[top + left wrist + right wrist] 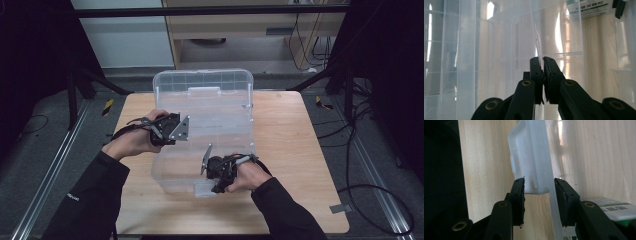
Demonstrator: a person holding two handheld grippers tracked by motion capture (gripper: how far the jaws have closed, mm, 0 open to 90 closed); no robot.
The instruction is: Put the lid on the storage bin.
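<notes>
The left gripper (186, 129) is pinching the clear bin's (200, 150) nine-o'clock wall while the right gripper (214, 184) is clamping its six-o'clock latch (531, 157), probably next needing unlatching.

Clear plastic storage box (210, 125) on wooden table, lid flipped open, standing up at far side. Thin see-through left wall (537, 40) pinched between my left tongs (542, 59). White front latch (529, 157) sits between my right tongs (539, 185), near edge; printed label visible through bottom.
</notes>
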